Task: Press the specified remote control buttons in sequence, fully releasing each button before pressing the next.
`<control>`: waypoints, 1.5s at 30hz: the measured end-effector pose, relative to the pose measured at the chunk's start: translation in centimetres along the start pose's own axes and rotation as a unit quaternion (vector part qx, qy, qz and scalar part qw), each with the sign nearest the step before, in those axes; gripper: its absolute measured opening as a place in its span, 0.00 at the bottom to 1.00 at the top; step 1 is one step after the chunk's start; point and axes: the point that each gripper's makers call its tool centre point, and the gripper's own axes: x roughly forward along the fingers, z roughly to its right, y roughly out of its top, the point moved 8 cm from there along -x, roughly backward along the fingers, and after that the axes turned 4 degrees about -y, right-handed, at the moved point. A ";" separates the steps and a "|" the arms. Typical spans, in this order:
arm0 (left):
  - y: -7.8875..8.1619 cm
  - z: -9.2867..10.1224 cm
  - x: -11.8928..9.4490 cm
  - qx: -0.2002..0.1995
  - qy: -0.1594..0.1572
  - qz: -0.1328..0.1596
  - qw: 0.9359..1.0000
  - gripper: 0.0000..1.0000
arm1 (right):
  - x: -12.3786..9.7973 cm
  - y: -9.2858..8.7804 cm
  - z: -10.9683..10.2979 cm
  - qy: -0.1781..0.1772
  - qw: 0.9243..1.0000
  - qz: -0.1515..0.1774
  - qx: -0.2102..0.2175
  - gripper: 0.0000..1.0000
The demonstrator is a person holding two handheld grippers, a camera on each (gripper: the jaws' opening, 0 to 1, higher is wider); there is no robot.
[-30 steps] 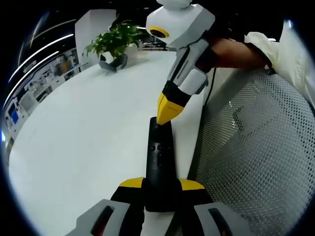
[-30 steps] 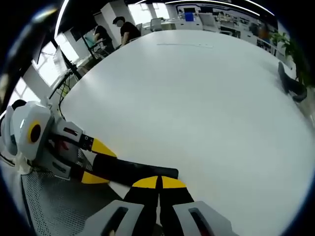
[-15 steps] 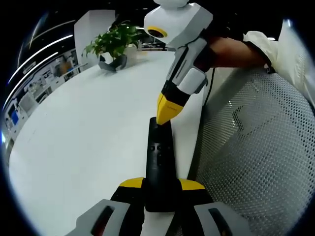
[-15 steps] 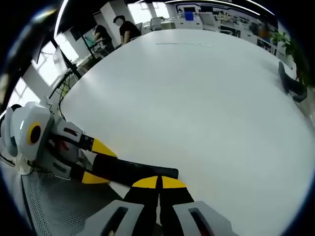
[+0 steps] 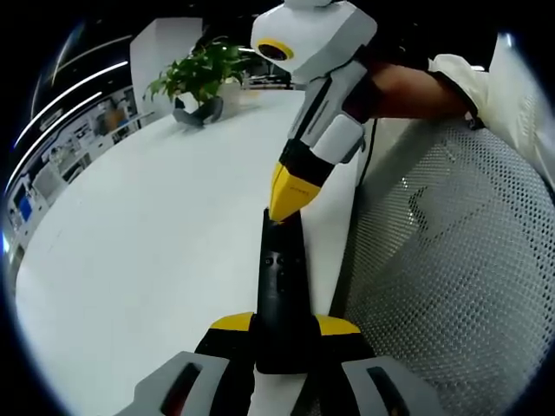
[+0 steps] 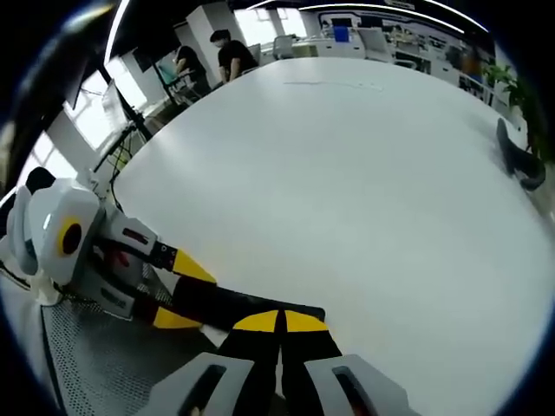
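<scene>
The left tool [image 5: 284,328] clamps the near end of the black remote control [image 5: 283,277], which juts over the white surface [image 5: 156,225]. The right tool [image 5: 284,208], jaws together, rests its tip at the remote's far end.

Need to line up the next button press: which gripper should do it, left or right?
Right. The left gripper is shut on the remote control, holding it steady; the right gripper, shut to a point, sits at the remote's far end, likely best placed to press.
</scene>
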 end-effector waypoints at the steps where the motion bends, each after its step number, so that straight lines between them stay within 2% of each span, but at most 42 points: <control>1: 0.0 0.1 0.0 0.002 0.000 0.000 1.000 0.24 | 0.1 -0.1 0.0 0.000 1.000 -0.004 -0.001 0.00; 4: 0.0 0.1 0.0 0.000 -0.001 0.001 1.000 0.24 | 0.1 -0.3 -0.2 0.007 1.000 -0.020 0.008 0.00; 8: 0.0 0.1 0.0 0.001 0.000 0.001 1.000 0.24 | 0.1 -0.3 -0.1 0.010 1.000 -0.017 0.012 0.00; 10: 0.0 0.1 0.0 0.001 0.000 0.000 1.000 0.24 | 0.4 -0.9 0.2 -0.004 0.999 -0.042 0.007 0.00; 12: 0.0 0.1 0.0 0.001 0.000 0.001 1.000 0.24 | 0.7 -0.6 0.0 0.004 1.000 -0.025 0.008 0.00; 31: 0.0 0.1 0.0 0.001 0.000 0.004 1.000 0.24 | 0.5 -0.4 -0.1 -0.002 1.000 -0.025 -0.007 0.00; 45: 0.0 0.1 0.0 0.002 0.000 0.005 1.000 0.25 | 0.4 -0.4 -0.1 0.001 1.000 -0.023 0.000 0.00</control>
